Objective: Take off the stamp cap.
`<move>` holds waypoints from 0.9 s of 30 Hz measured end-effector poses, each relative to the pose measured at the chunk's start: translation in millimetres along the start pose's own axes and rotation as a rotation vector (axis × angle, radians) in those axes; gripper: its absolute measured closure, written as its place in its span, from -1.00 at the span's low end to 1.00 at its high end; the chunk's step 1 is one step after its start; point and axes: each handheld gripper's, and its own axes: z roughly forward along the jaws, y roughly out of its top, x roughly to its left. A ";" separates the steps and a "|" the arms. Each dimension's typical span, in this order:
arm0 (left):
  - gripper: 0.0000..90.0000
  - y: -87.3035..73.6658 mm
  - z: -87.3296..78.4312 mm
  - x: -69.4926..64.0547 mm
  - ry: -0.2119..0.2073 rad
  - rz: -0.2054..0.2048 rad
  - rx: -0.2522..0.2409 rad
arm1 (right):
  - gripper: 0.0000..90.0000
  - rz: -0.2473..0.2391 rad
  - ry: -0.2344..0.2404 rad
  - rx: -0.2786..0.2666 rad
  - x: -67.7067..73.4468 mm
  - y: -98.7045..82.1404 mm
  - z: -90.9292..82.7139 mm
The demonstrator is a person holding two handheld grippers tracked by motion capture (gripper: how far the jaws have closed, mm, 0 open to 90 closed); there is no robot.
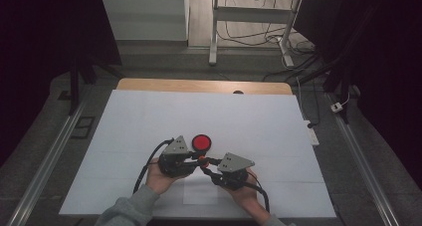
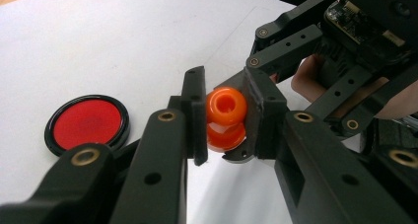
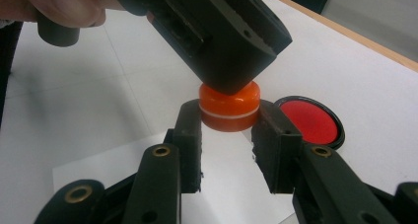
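Observation:
A small orange plastic piece (image 1: 201, 160) hangs just above the white table between both grippers. In the left gripper view it shows a round open end (image 2: 226, 103), and my left gripper (image 2: 226, 119) is shut on it from both sides. In the right gripper view the same piece shows as an orange cap with a pale ring (image 3: 229, 110), with my right gripper (image 3: 229, 123) shut on its sides and the left gripper's jaw lying over its top. In the high view the left gripper (image 1: 198, 159) and right gripper (image 1: 204, 165) meet tip to tip.
A red disc with a black rim (image 1: 201, 143) lies flat on the white table cover (image 1: 149, 116), just beyond the grippers. A smaller sheet of paper (image 1: 199, 193) lies under the hands. Table legs and cables (image 1: 249, 37) stand past the wooden far edge (image 1: 199, 85).

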 end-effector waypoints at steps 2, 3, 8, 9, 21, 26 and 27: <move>0.61 0.0 0.0 -0.1 -0.001 -0.001 -0.002 | 0.43 0.000 0.001 -0.002 0.0 0.1 -0.1; 0.61 0.0 -0.1 -0.1 0.000 0.000 -0.002 | 0.43 -0.001 0.001 -0.001 -0.1 0.1 -0.3; 0.61 0.1 -0.3 0.1 -0.003 -0.004 -0.003 | 0.43 0.001 -0.001 -0.003 -0.1 0.0 -0.3; 0.61 0.1 -0.4 0.3 -0.005 -0.005 -0.002 | 0.43 0.001 0.000 -0.004 -0.1 0.0 -0.3; 0.61 0.0 -1.1 0.1 -0.007 0.001 -0.006 | 0.43 -0.014 0.006 -0.007 -0.6 0.4 -0.9; 0.61 0.0 -1.0 -0.4 -0.004 0.002 -0.007 | 0.43 -0.012 0.008 -0.007 -0.8 0.2 -0.9; 0.61 0.0 -1.0 -0.4 -0.004 0.002 -0.006 | 0.43 -0.012 0.010 -0.008 -0.9 0.2 -0.9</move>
